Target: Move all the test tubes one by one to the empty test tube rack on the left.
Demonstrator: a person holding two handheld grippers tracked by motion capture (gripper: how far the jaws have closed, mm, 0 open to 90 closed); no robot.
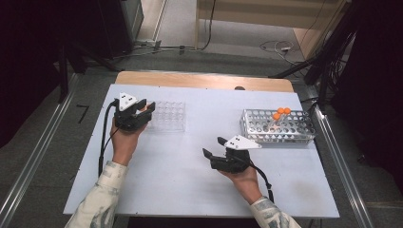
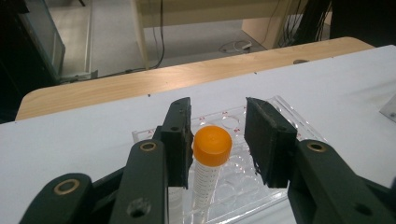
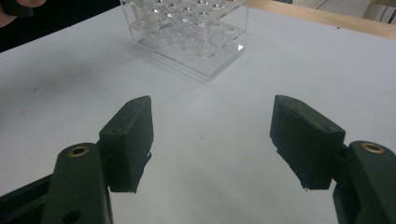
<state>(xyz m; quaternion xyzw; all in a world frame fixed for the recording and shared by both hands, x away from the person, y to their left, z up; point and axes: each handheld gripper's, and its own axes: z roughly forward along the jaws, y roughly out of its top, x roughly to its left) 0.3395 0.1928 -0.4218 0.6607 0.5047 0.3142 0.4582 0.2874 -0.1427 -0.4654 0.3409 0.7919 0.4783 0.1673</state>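
- Left gripper sits at the near-left corner of the clear tube rack, towards the bench's left edge; its jaws stand apart around an orange-capped tube seated upright in the rack, the right pad clear of the cap, the left just beside it.
- Right gripper hovers over bare white bench near the middle, jaws spread, nothing between them.
- Metal rack near the bench's right edge holds three orange-capped tubes.
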